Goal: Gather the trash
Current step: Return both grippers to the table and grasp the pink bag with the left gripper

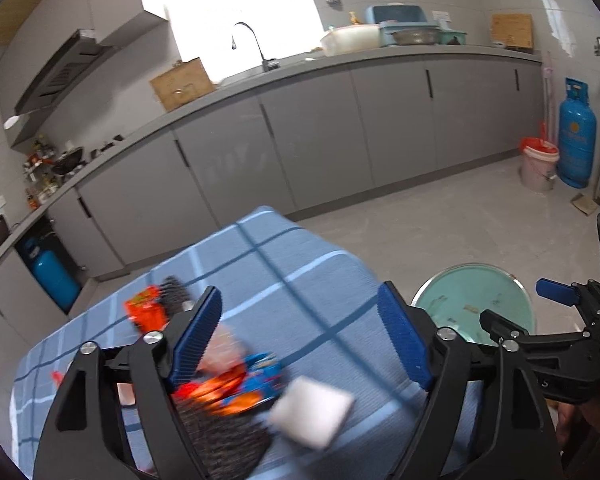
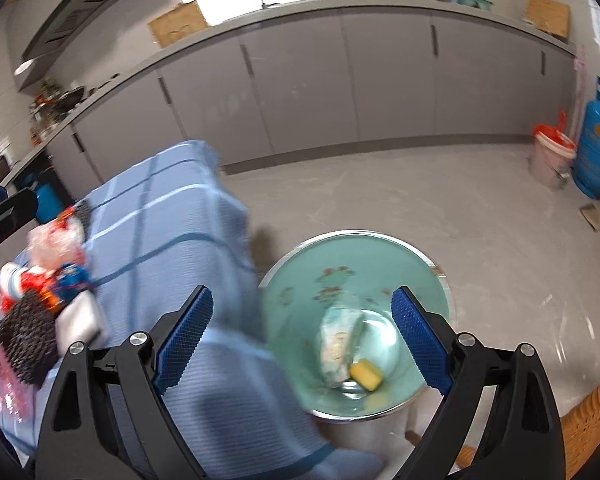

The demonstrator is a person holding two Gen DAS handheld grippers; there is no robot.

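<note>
In the left wrist view my left gripper [image 1: 300,340] stands open over the blue checked tablecloth [image 1: 300,272], with nothing pressed between its pads. Just beneath it lies a blurred trash pile: orange and blue wrappers [image 1: 240,384], a white pad [image 1: 312,412] and a dark mesh scrubber [image 1: 220,444]. In the right wrist view my right gripper [image 2: 302,336] is open and empty above the rim of a teal bin [image 2: 340,272] beside the table. Inside the bin lie a crumpled white packet [image 2: 338,344] and a yellow sponge [image 2: 366,374]. The trash pile [image 2: 56,284] shows at the left.
Grey cabinets [image 1: 320,132] under a long counter run along the back. A blue gas cylinder [image 1: 577,136] and a pink bucket [image 1: 538,164] stand at the far right corner. Pale floor [image 2: 440,208] lies between the bin and the cabinets. A woven orange basket edge [image 2: 592,412] sits low right.
</note>
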